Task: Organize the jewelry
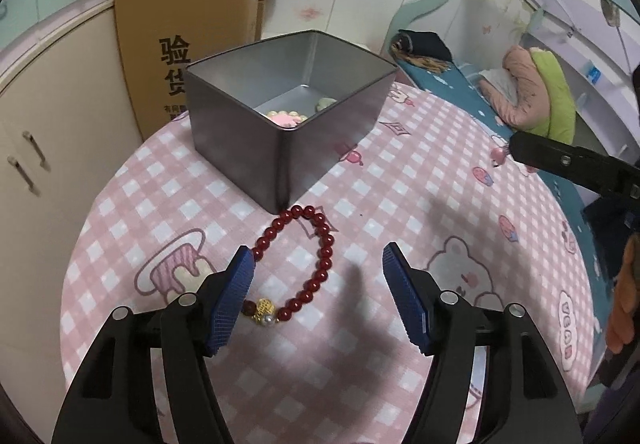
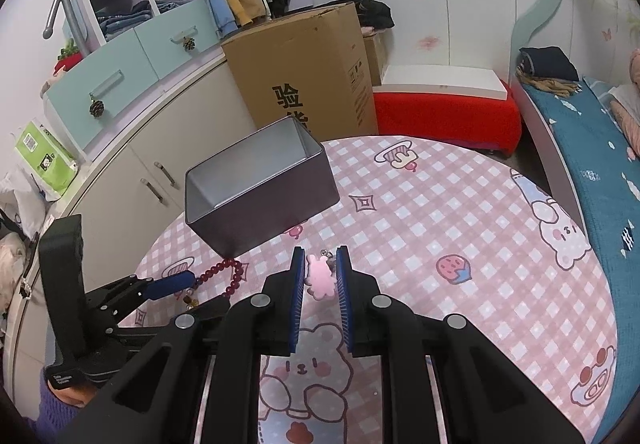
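So on the left there's a cardboard box standing behind the table with the pink checked cloth; the grey tin sits open on the cloth, one corner aimed at the camera, a few pale bits of jewelry in the bottom; just in front of that corner lies the red bead bracelet, flat on the cloth, a stretched loop whose long axis runs from the tin corner back toward the left gripper, gold charm end nearest it; that gripper's blue pads stand wide apart, the left pad over the charm end, nothing squeezed; further right, the right gripper has its jaws narrow, pinching a small pink bunny charm, ears pointing away toward the tin, held above the cloth.
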Motion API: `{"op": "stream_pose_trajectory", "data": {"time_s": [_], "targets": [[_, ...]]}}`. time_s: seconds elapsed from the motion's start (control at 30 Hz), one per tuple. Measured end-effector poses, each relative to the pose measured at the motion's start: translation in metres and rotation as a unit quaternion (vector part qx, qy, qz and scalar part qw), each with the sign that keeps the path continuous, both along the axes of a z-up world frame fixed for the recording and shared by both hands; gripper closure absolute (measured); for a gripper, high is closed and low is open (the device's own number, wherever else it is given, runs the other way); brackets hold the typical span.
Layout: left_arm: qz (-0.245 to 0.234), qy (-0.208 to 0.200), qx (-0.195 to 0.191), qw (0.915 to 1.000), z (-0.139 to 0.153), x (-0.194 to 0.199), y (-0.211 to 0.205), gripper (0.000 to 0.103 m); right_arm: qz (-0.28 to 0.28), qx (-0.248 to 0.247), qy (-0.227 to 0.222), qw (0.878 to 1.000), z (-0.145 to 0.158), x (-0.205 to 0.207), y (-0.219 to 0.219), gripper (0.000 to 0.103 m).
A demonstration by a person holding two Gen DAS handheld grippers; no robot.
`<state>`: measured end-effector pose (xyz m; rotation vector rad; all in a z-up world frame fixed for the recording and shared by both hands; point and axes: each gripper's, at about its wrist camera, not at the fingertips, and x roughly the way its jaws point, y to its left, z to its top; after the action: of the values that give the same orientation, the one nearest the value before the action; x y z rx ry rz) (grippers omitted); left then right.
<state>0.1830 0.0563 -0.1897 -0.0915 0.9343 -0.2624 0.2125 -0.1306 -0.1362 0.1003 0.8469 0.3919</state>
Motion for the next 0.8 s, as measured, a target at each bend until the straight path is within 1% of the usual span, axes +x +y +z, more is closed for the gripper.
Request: {"op": "stream_pose_trajectory", "data": {"time_s": [0.07,0.13,0.17,0.2,0.23,0.27,0.3,0.33,0.4,0.43,0.5,0.57,0.6,0.63,0.8], "targets": [[-0.012,0.01,0.009,0.9998,-0.004,0.0,-0.002,0.039,-0.001,0.002,0.001,1.0,-0.001,0.0,-0.001,0.087],[-0.021,0.017,0.019,0.9995,-0.009,-0.001,-0.005,0.047,-0.001,0.003,0.001,1.0,-0.001,0.0,-0.002,0.087],[-0.023,0.009,0.027,0.9993,-0.009,-0.003,-0.007,0.051,-0.002,0.004,0.001,1.0,0.0,0.0,-0.002,0.087],[-0.024,0.009,0.035,0.9991,-0.01,-0.003,-0.009,0.059,-0.002,0.004,0.001,1.0,0.0,0.0,-0.002,0.087],[-0.024,0.005,0.053,0.9983,-0.011,-0.003,-0.011,0.071,-0.002,0.004,0.001,1.0,0.0,0.0,-0.002,0.087],[-0.024,0.002,0.066,0.9975,-0.012,-0.003,-0.013,0.075,-0.002,0.004,0.0,1.0,0.0,0.0,-0.002,0.087],[-0.024,-0.002,0.084,0.9961,-0.013,-0.002,-0.014,0.084,-0.003,0.004,0.0,1.0,0.001,0.0,-0.003,0.087],[-0.027,-0.004,0.097,0.9949,-0.014,-0.002,-0.015,0.088,-0.003,0.005,0.0,1.0,0.002,0.0,-0.003,0.087],[-0.034,-0.009,0.112,0.9931,-0.016,-0.002,-0.016,0.091,-0.005,0.005,-0.001,1.0,0.002,0.0,-0.004,0.087],[-0.036,-0.014,0.119,0.9921,-0.017,-0.002,-0.017,0.095,-0.005,0.006,-0.001,1.0,0.003,0.0,-0.004,0.087],[-0.037,-0.018,0.123,0.9916,-0.017,-0.002,-0.017,0.095,-0.005,0.008,-0.002,1.0,0.004,0.0,-0.004,0.087],[-0.037,-0.013,0.109,0.9933,-0.016,-0.001,-0.015,0.095,-0.004,0.009,-0.003,1.0,0.005,-0.001,-0.004,0.087],[-0.041,-0.007,0.09,0.995,-0.014,-0.001,-0.012,0.095,-0.004,0.009,-0.004,1.0,0.006,-0.001,-0.003,0.087],[-0.041,-0.012,0.081,0.9958,-0.01,-0.003,-0.011,0.095,-0.003,0.009,-0.005,1.0,0.007,-0.001,-0.002,0.087],[-0.043,-0.045,0.073,0.9954,0.019,-0.01,-0.013,0.095,0.001,0.009,-0.014,1.0,0.016,-0.002,0.0,0.087]]}}
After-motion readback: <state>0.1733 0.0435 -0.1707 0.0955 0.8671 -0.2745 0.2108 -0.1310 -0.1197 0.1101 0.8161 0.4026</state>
